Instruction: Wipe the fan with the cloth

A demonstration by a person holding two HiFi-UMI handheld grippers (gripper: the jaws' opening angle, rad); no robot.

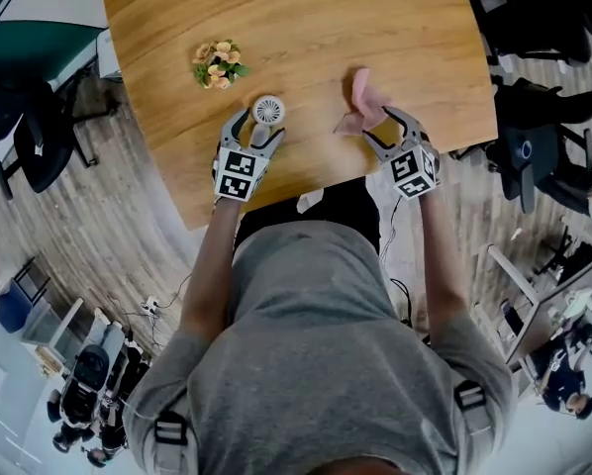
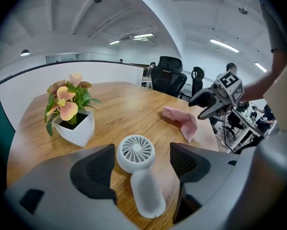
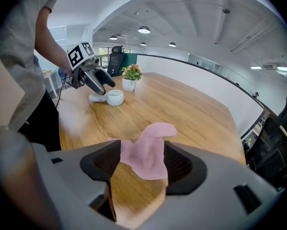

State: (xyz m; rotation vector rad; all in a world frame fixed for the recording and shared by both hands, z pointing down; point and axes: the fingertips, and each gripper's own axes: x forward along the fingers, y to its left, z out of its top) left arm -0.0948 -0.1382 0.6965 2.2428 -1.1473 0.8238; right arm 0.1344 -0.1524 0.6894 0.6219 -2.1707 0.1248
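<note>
Left of centre in the head view, on the pale wooden table (image 1: 306,28), we note the left gripper (image 1: 257,131) pitched down over the small white plastic hand fan (image 1: 267,110). Its jaws stand wide apart, nothing pinched. Left gripper view: round grilled head sits mid-frame between the two dark pads, clear of both; stubby handle runs from it toward the lower edge of the frame, tilted slightly right. So the fan's long axis lies roughly along the line the gripper looks, head farthest, handle nearest. We judge a closing stroke would meet the fan across its width, at the neck or head. Upper left of the fan, well apart, stands a white pot of peach flowers (image 2: 77,128).

Right of centre in the head view, the rumpled pink cloth (image 1: 363,102) lies on the table, apart from the fan, with the right gripper (image 1: 381,127) at its lower right. Jaws apart here too. Right gripper view: cloth fills the gap between the pads, one fold peaking upward mid-frame; pads flank it without squeezing. Each hand is nearer its own item: left to fan, right to cloth.
</note>
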